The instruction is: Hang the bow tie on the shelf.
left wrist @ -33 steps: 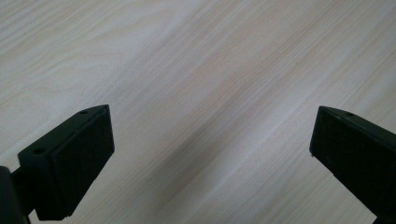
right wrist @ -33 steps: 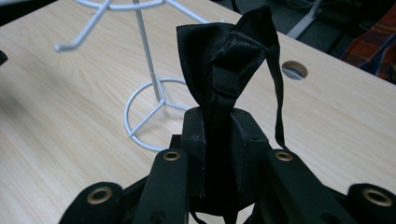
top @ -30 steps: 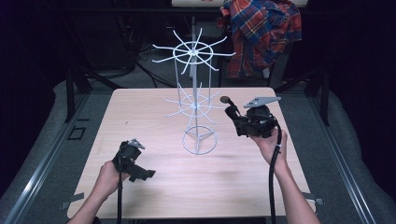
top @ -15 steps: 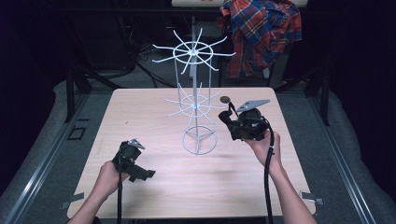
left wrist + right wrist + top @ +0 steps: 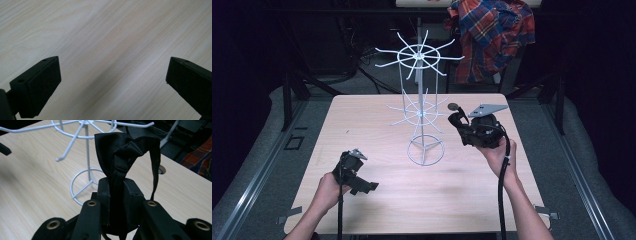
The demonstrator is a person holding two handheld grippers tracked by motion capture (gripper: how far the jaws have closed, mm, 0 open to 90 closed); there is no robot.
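A black satin bow tie [image 5: 125, 152], knotted, with a thin strap looping down its side, stands pinched between the clenched jaws of the right gripper [image 5: 460, 125], at three o'clock of the white wire spinner rack [image 5: 422, 112]; since a second ago that gripper has dropped lower and closer to the rack; the left gripper [image 5: 362, 185] rests spread wide over the wooden table [image 5: 362, 120]; no writing is legible.

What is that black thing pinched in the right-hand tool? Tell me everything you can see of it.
It looks like a black bow tie of smooth, slightly shiny fabric, knotted in the middle, with a thin strap hanging down its right side. The right gripper clamps its lower part between shut jaws, holding it upright above the wooden table, near the white wire rack.
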